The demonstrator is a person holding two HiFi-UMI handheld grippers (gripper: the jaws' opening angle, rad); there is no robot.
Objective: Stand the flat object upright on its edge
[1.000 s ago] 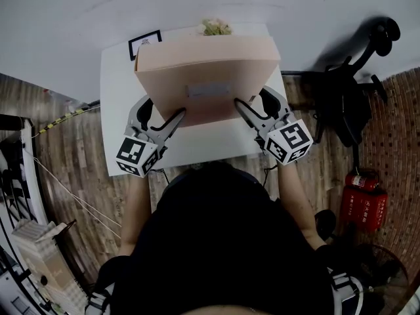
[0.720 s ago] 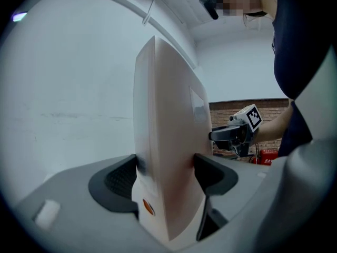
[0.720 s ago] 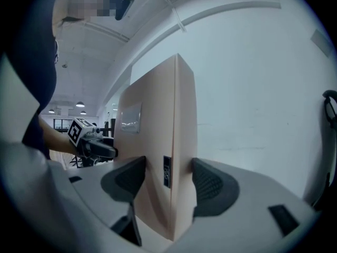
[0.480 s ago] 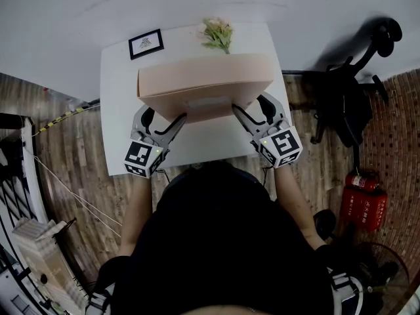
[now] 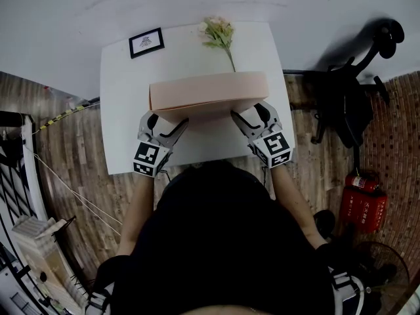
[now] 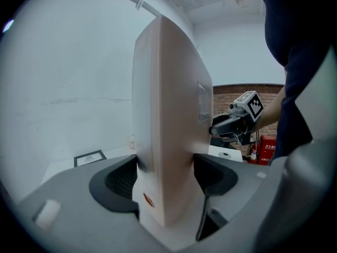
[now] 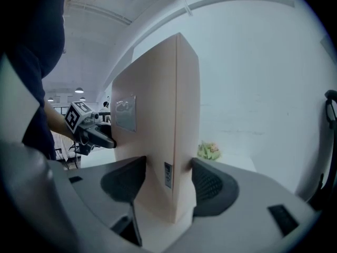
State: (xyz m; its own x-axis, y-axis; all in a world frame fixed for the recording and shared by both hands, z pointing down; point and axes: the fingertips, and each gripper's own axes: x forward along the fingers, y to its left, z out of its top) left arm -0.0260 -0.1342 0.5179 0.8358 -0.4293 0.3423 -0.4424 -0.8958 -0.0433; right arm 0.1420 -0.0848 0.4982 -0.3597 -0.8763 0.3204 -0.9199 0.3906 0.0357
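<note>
Your flat pink box point(image 5: 209, 94) is over the middle of the white table point(image 5: 125, 110), almost upright, with its long axis running L to R betw. both claws. The left gripper point(image 5: 167, 122) pinches the L end and the right gripper point(image 5: 251, 113) the R end, both across the thin side. I cannot tell if the bottom edge touches the table; prob. lower both ends evenly.

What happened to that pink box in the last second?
The pink box swung from leaning, with its broad face up toward the head camera, to nearly upright, and it sank toward the white table, uncovering the flower sprig. The left gripper and right gripper stayed clamped on its two ends. The framed picture did not move.
</note>
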